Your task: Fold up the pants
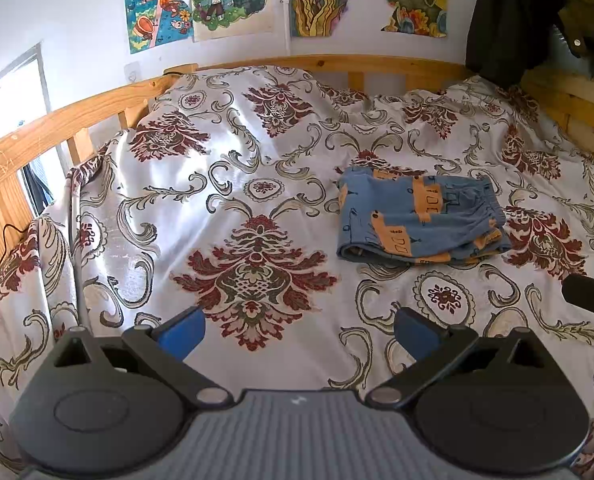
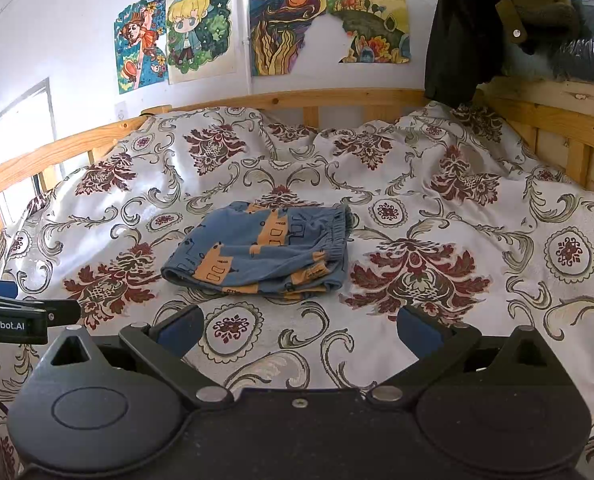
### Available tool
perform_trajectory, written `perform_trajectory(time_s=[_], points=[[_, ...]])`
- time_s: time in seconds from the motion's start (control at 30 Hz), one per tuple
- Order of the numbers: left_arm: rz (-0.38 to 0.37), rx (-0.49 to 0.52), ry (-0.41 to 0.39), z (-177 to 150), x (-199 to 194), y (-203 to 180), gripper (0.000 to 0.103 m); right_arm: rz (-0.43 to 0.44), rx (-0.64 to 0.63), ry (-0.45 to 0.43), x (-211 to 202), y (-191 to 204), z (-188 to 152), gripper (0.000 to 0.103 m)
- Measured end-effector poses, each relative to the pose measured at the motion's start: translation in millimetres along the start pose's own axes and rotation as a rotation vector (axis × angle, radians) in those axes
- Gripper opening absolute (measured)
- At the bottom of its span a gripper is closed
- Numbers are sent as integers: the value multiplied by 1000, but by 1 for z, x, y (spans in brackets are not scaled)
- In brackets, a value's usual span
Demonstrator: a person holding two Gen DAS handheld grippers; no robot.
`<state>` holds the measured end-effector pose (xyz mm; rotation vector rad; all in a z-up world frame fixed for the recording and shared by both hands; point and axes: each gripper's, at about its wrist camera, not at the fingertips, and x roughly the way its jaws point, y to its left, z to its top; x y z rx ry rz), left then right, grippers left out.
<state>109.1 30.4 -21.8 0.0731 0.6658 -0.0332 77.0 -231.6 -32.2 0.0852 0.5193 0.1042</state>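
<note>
A bed with a patterned cover (image 2: 417, 208) fills both views, framed by a wooden rail (image 2: 297, 98) along the far side, with drawings (image 2: 201, 28) taped to the wall above and dark clothes (image 2: 457, 40) hanging at the far right. On the cover, about midway from near edge to far rail, lie the pants (image 2: 265, 248), a small blue pair with orange print, already gathered into a compact, roughly square bundle with the elastic waistband (image 2: 337, 240) on its right side and a rounded fold on the near left. In the left wrist view the same pants (image 1: 417, 220) sit far and to the right. They look light, soft and limp: thin knit cloth that will sag and slide rather than hold a shape, so layers may slip apart if only the top one is pinched. The gathered waistband is the thickest, firmest part and looks the safest place to take hold; the near fold edge would also catch all layers. The left gripper (image 1: 297, 332) and the right gripper (image 2: 299, 330) both hover near the viewer above bare cover, fingers spread wide apart and holding nothing, well short of the pants.
</note>
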Motion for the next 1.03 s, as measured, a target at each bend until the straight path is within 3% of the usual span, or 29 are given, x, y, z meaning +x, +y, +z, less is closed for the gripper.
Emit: perform_trajectory(time_s=[1.03], points=[[-34, 19, 30, 4, 1, 2, 103, 0, 0, 2, 0, 1, 1, 102]])
